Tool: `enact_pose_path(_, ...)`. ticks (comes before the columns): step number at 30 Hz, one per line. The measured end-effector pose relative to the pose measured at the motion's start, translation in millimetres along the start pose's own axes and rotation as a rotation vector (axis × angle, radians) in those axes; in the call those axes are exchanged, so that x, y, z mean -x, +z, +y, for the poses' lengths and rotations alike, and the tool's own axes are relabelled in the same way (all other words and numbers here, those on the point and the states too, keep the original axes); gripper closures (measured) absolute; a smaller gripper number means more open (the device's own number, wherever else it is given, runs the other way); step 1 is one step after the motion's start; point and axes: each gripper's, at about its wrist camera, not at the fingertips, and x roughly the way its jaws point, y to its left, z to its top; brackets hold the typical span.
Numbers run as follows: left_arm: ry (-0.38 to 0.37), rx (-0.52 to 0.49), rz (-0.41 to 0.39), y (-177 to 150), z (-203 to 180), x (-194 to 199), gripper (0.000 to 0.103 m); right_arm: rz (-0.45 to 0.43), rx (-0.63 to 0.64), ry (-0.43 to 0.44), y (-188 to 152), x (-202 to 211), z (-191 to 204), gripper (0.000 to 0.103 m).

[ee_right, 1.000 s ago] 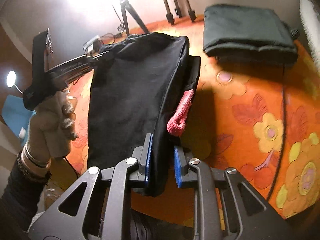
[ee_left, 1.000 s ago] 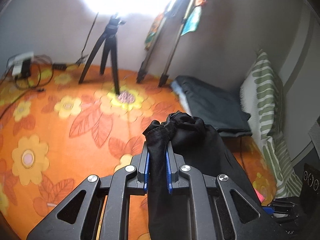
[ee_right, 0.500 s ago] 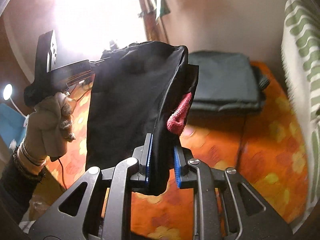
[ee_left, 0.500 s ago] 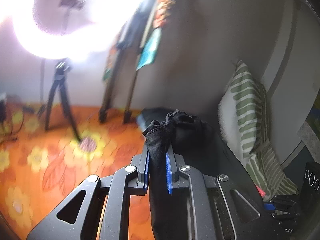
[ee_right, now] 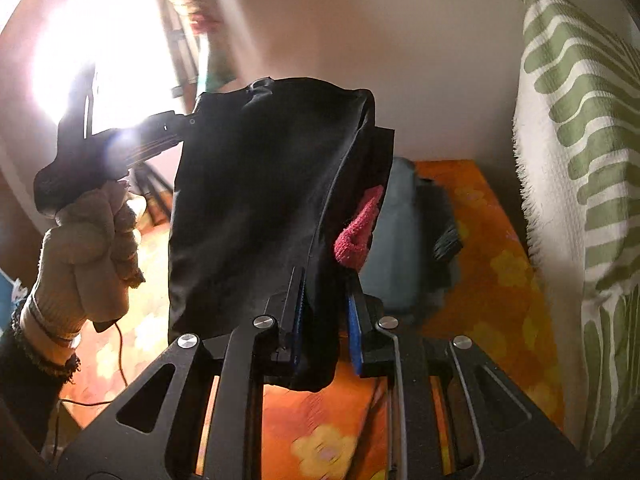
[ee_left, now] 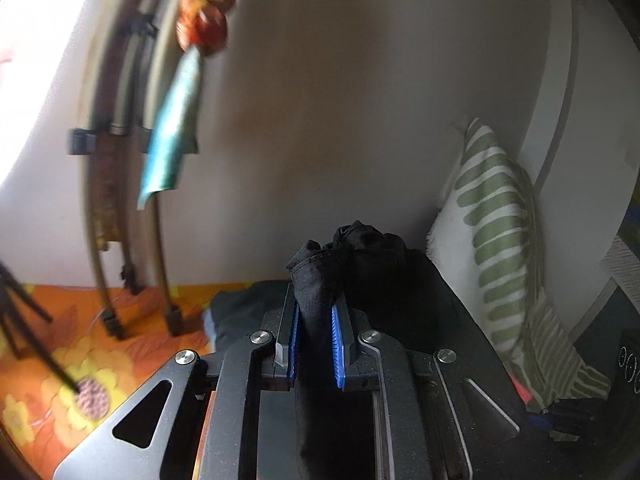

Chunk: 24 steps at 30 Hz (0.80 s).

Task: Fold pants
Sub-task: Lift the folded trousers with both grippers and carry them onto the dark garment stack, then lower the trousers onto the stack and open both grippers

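Observation:
Black pants point(ee_right: 256, 200) hang in the air between both grippers, held up above the orange flowered bed cover point(ee_right: 492, 272). My right gripper point(ee_right: 322, 308) is shut on one edge of the pants, where a red fabric tab point(ee_right: 356, 232) sticks out. In the left wrist view, my left gripper point(ee_left: 314, 320) is shut on a bunched black corner of the pants point(ee_left: 320, 276). The right wrist view shows the left gripper's body point(ee_right: 120, 144) at the far corner, held by a gloved hand point(ee_right: 88, 256). The lower part of the pants is hidden below the frames.
A folded dark garment point(ee_right: 404, 240) lies on the bed cover near the wall, also seen as a dark garment point(ee_left: 248, 312). A green-striped pillow point(ee_right: 580, 160) leans at the right. Tripod legs point(ee_left: 112, 220) stand on the cover at left, below a bright light point(ee_right: 100, 48).
Both grippers have risen and tilted upward with the pants. The bed cover has dropped low in both views, and the wall and pillow now fill most of them.

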Motion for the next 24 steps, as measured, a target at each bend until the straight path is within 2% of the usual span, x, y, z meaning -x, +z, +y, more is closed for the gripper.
enact_pose_path(4, 0.026, 0.01, 0.032, -1.3, 7.5, -36.0, 0.091, 0.021, -0.02, -0.014, 13.4, -35.6, -24.0, 0.084)
enact_pose_path(10, 0.085, -0.003, 0.092, -6.8, 20.5, -74.7, 0.091, 0.067, -0.087, 0.019, 14.9, -81.7, -45.5, 0.084)
enact_pose_path(13, 0.113, 0.006, 0.124, -8.5, 26.1, -82.5, 0.086, 0.09, -0.106, 0.013, 14.5, -92.8, -54.9, 0.083)
enact_pose_path(15, 0.141, 0.007, 0.125, -8.0, 26.8, -80.2, 0.078, 0.108, -0.127, 0.013, 14.3, -94.3, -61.4, 0.08)
enact_pose_path(17, 0.196, -0.031, 0.093, -5.2, 24.7, -70.8, 0.074, 0.106, -0.115, -0.027, 11.2, -90.5, -62.4, 0.079)
enact_pose_path(19, 0.177, -0.01, 0.088, -0.7, 27.7, -58.8, 0.074, 0.103, -0.09, -0.065, 8.8, -84.2, -60.2, 0.074)
enact_pose_path(20, 0.176, -0.012, 0.085, 0.2, 27.2, -52.4, 0.074, 0.1, -0.089, -0.075, 7.2, -79.9, -59.4, 0.067)
enact_pose_path(24, 0.17, -0.045, 0.085, 1.4, 21.1, -23.9, 0.074, 0.08, -0.084, -0.1, 2.7, -60.8, -56.8, 0.066)
